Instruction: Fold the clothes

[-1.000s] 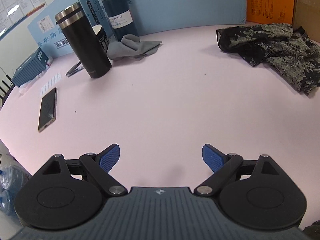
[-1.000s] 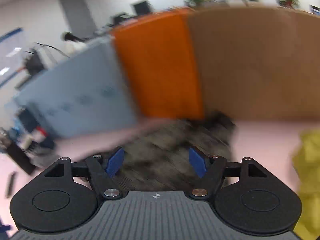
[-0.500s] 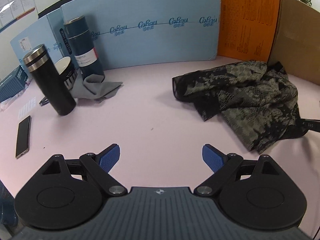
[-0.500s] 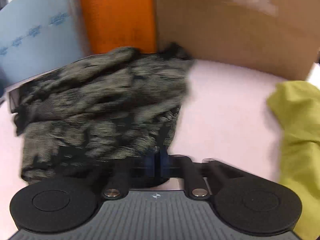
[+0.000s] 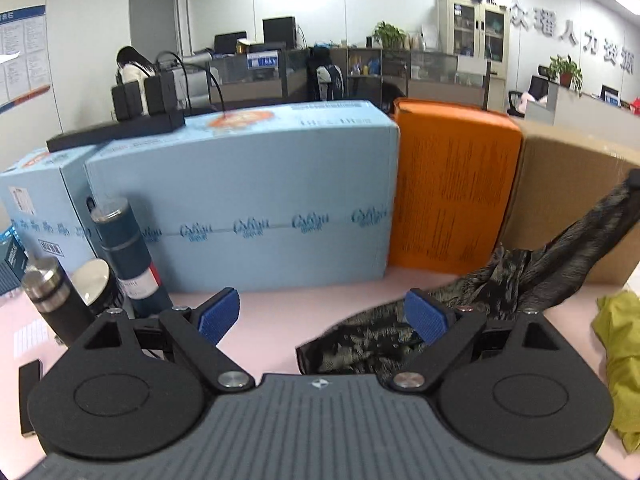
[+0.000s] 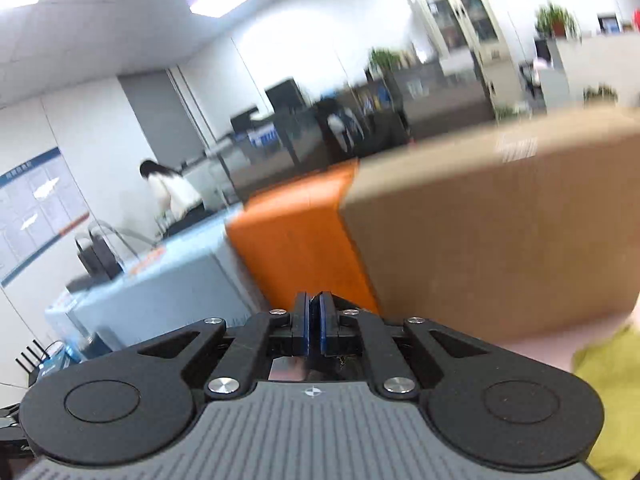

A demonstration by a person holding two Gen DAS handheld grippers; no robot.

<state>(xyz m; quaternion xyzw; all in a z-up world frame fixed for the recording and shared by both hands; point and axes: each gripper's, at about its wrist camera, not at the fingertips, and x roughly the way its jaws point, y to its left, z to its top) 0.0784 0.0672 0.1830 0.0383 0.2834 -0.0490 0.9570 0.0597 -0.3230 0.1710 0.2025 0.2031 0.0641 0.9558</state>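
Noted right claw [image 6: 314,322] pinched on dark patterned garment [image 5: 532,280] raised at frame right, left claw [image 5: 322,316] wide; slippage likely from thin grip.

Black linkage arms, silver screws, blue-padded fingers [image 5: 218,314], ribbed grey body.

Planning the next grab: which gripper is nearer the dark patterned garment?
Right. The right gripper is shut on the dark patterned garment, lifting one end; the left gripper hovers open beside its lower end.
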